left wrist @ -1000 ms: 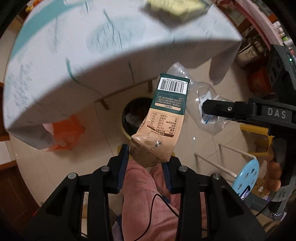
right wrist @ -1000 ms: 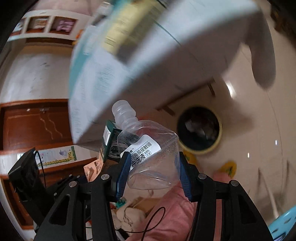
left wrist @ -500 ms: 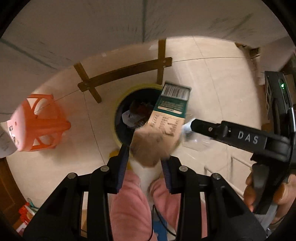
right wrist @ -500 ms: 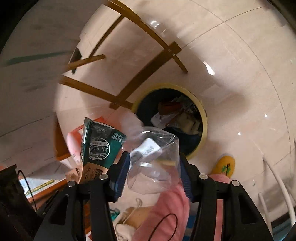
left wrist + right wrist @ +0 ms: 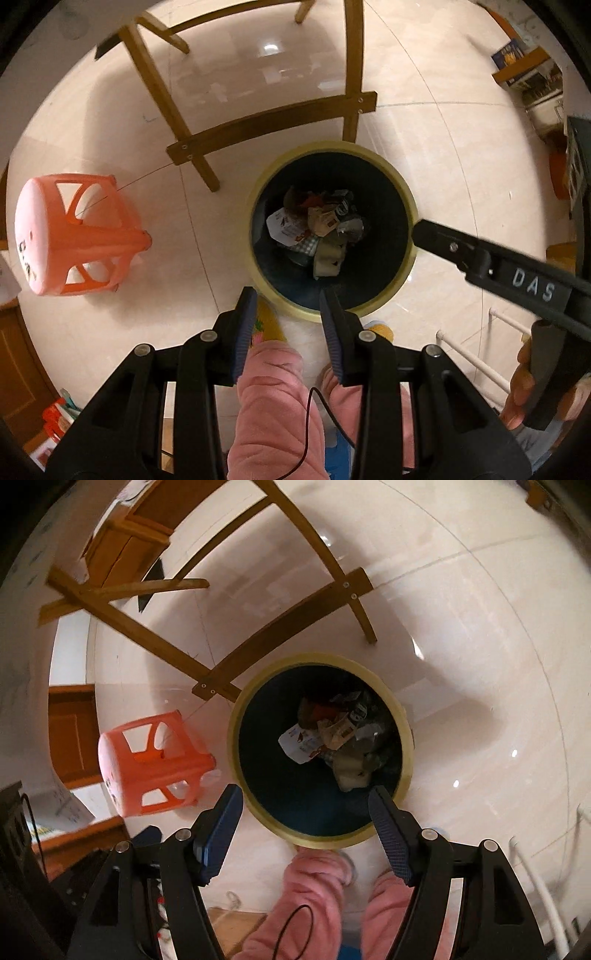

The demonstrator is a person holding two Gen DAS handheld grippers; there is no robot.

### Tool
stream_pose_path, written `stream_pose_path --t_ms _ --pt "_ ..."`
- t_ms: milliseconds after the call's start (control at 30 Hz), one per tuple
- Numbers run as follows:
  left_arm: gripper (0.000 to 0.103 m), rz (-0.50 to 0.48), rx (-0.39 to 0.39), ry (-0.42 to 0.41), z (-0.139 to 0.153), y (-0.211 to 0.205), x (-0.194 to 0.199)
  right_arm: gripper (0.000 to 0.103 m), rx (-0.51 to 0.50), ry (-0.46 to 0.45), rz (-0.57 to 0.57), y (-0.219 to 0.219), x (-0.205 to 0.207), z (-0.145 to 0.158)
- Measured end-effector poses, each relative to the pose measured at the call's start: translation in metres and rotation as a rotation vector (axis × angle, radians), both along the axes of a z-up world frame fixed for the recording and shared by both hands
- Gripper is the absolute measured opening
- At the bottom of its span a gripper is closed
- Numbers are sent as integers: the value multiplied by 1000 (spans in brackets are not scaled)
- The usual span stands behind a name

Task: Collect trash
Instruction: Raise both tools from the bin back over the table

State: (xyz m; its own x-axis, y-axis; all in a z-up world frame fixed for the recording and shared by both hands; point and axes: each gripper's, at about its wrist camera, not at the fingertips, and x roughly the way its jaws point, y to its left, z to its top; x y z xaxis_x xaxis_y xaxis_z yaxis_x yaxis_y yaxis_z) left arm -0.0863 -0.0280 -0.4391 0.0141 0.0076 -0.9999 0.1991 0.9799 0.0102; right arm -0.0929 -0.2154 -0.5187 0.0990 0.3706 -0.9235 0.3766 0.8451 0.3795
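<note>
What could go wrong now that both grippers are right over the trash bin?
1. The right gripper, jaws opening and empty, hangs over the near rim of the trash bin; it might bump it if it dips lower.
2. In the left wrist view the right gripper's finger reaches across the bin close to the empty left gripper; they could knock together.
3. The orange stool and the wooden legs stand close by and could get hit.

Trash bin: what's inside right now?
The bin holds a loose heap of trash at its bottom: a white wrapper, tan crumpled paper, and dark packaging. Whatever lies under that heap is covered; the near inner wall is in shadow.
</note>
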Motion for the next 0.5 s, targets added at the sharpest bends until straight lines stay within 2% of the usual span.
stream_pose_path --t_ms 233,367,500 --pt "32 52 -14 -47 35 10 -2 71 -46 -50 47 17 -5 33" --pt "32 75 -21 -61 62 13 -4 71 -69 -79 69 26 -8 62" --pt "32 95 -35 -85 101 14 -8 71 -84 -107 90 31 -11 100"
